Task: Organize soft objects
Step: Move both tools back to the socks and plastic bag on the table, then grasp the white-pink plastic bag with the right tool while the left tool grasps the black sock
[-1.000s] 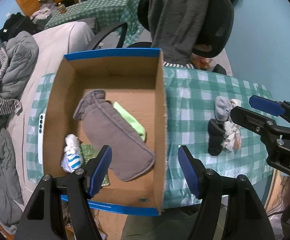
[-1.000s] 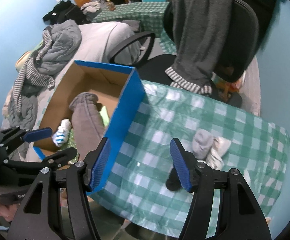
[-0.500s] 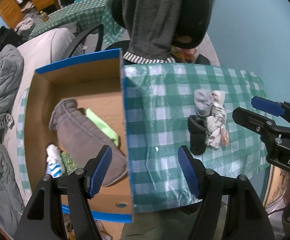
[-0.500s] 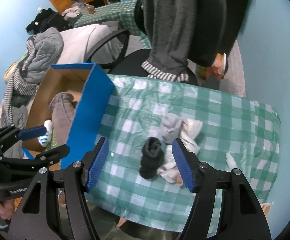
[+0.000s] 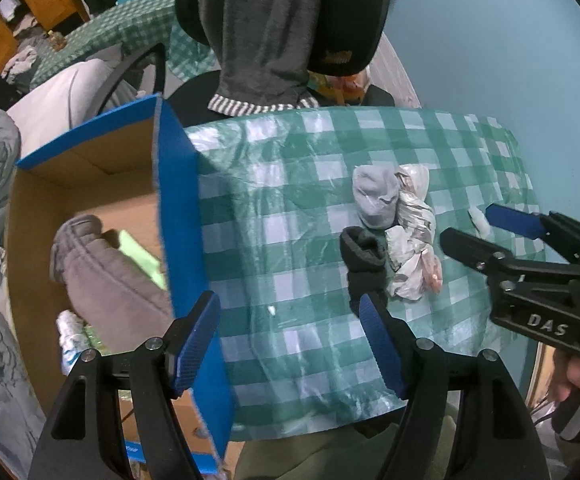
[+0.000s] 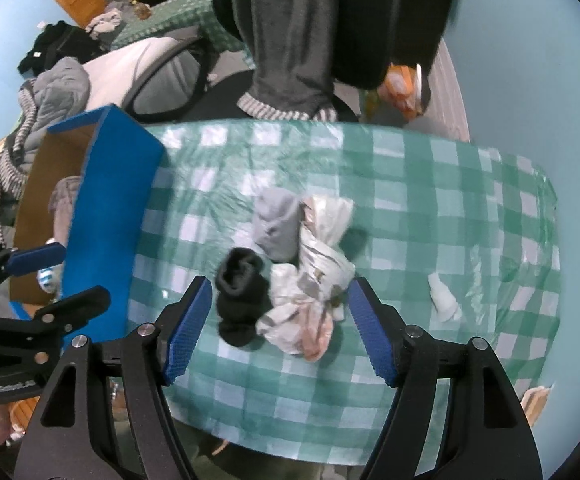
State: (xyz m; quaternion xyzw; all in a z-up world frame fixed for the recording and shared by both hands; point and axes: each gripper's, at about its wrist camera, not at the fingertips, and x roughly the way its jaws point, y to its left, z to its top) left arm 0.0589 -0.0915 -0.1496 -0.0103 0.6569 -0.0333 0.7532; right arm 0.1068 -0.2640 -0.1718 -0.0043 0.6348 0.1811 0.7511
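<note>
- The right gripper (image 6: pixel 280 328) hangs over the green checked tablecloth (image 6: pixel 429 200), its jaws opening and pinching nothing; the sock pile shows between the blue pads from above, untouched
- The pile sits mid-table: a black sock (image 6: pixel 240 292) at 7 o'clock, a grey sock (image 6: pixel 276 224) at 11 o'clock, a crumpled white patterned cloth (image 6: pixel 317 276) touching both on their 3 o'clock side
- The left gripper (image 5: pixel 290 344) is also spreading wider, empty, above the tablecloth just beside the blue wall of the cardboard box (image 5: pixel 178 208)
- The box stands at 9 o'clock of the pile and holds a grey slipper-like piece (image 5: pixel 106 280) and a light green item (image 5: pixel 138 252)
- A small white scrap (image 6: pixel 441 296) lies at 3 o'clock, apart from the pile
</note>
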